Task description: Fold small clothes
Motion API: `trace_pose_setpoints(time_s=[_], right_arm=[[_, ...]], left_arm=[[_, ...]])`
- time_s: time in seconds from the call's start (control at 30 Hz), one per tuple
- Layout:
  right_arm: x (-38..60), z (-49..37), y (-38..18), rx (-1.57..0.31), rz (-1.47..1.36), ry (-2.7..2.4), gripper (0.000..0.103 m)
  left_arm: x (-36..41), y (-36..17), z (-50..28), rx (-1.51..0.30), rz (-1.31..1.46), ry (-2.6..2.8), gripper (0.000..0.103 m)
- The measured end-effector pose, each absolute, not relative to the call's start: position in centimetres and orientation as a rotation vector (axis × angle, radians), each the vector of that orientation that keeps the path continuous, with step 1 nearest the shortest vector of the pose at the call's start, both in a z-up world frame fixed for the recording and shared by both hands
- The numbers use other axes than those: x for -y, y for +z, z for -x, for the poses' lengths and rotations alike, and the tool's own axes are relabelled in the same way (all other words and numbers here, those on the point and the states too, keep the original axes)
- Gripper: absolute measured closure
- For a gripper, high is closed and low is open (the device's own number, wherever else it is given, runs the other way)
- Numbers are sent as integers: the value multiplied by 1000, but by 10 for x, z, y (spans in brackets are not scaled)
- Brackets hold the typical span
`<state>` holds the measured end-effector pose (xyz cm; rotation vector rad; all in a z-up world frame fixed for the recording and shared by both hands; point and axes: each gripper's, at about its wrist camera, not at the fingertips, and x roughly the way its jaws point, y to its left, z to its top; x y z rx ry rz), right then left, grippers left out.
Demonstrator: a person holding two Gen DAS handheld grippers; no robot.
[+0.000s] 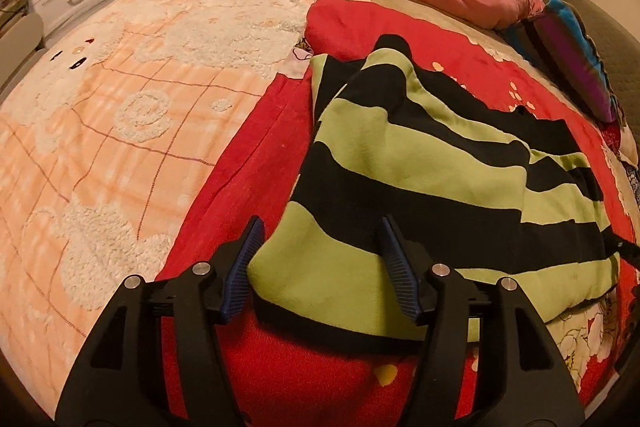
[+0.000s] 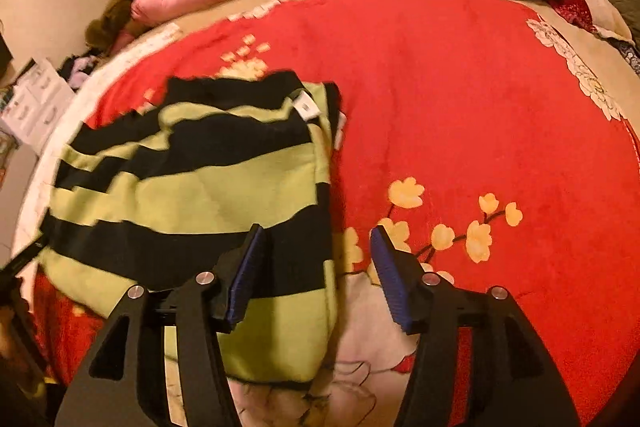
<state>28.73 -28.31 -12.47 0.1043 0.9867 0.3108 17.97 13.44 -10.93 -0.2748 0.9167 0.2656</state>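
A green-and-black striped garment lies folded on a red floral blanket spread over the bed. The left gripper hangs over its near corner, fingers spread; the right gripper straddles its right edge, fingers also spread and gripping nothing.

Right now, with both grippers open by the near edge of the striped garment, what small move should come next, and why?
Probably bring the left gripper down and close it on the near corner of the striped garment. Its jaws stand open with that green corner between them, not pinched. The right gripper is also open, straddling the garment's right edge on the red blanket. The garment looks partly folded, so another fold seems likely.
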Motion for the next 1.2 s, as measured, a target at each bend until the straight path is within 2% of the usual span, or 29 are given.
trace_pose_setpoints(time_s=[0.07,0.17,0.33,0.4,0.47,0.63,0.73,0.9,1.2], right_arm=[[285,-281,-113,-950,-105,314,37],[285,-270,-95,-900,-105,335,28],[273,-253,-70,-837,-69,397,28],[266,-249,-64,-826,-62,416,28],[258,-243,-57,-818,-64,447,27],[230,-234,-45,-799,-33,504,27],[210,-224,-37,-764,25,508,6],[177,-208,-30,-711,126,557,6],[110,-185,-41,-699,258,658,6]], left_arm=[[-134,-108,-178,-917,272,266,52],[-134,-105,-176,-910,271,272,51],[-137,-99,-168,-891,279,286,46],[-139,-97,-165,-881,284,299,39],[-141,-94,-163,-872,287,306,37],[-145,-87,-153,-844,288,336,26],[-150,-84,-147,-831,299,355,22],[-162,-81,-140,-810,321,396,10],[-176,-78,-132,-774,327,444,10]])
